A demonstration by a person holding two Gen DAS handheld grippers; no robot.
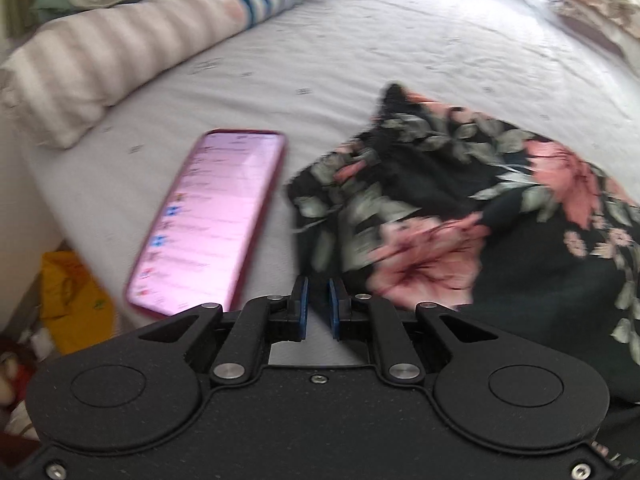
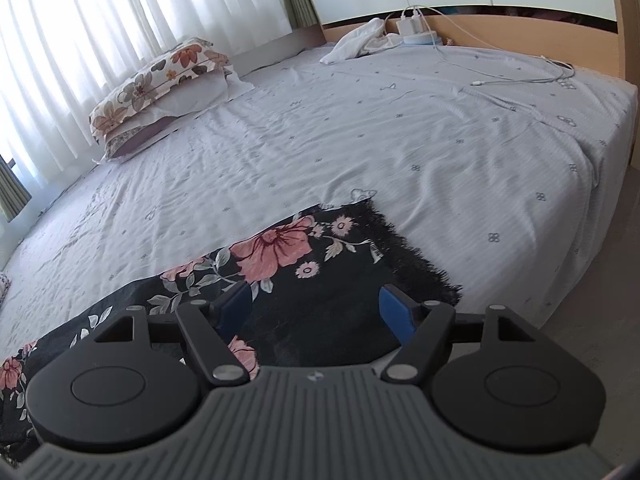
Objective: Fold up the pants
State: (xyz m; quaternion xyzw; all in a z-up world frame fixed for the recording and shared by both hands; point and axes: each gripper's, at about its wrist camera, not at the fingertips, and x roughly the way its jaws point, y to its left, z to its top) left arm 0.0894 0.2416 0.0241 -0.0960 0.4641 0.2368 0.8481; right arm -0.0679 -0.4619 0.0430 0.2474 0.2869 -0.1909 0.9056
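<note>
We are working on a bed with the floral pants lying along its near edge, bunched at the left end and flatter toward the fringed hem on the right. Our left gripper is hanging with its fingers nearly clenched, a narrow gap between the blue pads, and nothing is showing between them; the cloth is lying just to their right. Our right gripper is hovering over the dark cloth with its fingers released wide, gripping nothing.

We are seeing two risks. A phone is lying on the sheet right beside the crumpled end of the pants, so a left reach or a dragged fold could be knocking it toward the bed edge. The left fingers, being this close together, may be sliding over the fabric or pinching only one layer, leaving the bunched end to collapse. The left view is blurred, so contact with the cloth is uncertain.
</note>
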